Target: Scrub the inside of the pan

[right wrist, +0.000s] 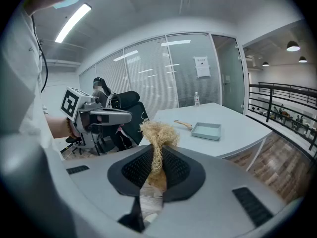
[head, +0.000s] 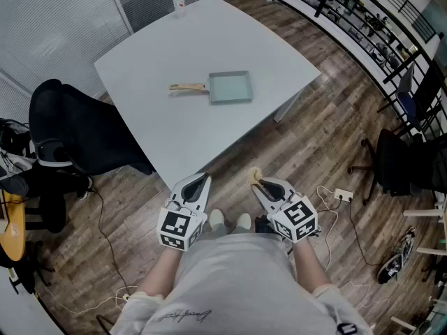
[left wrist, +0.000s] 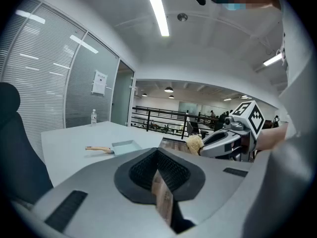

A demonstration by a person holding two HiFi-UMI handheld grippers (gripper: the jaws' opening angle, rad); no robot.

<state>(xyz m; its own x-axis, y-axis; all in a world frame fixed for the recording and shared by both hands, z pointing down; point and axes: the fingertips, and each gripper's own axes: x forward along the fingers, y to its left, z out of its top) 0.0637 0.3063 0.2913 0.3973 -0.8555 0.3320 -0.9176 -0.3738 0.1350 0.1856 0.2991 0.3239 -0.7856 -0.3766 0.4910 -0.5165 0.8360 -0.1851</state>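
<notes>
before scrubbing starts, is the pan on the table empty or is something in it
Empty: the pan lies upright on the table, and its pale inside shows bare in the head view.

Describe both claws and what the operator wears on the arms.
Left claw and right claw: grey tapered shells with black ribbed pads, each carrying a white cube of black square markers at the rear. Light grey short-sleeved T-shirt, forearms bare.
</notes>
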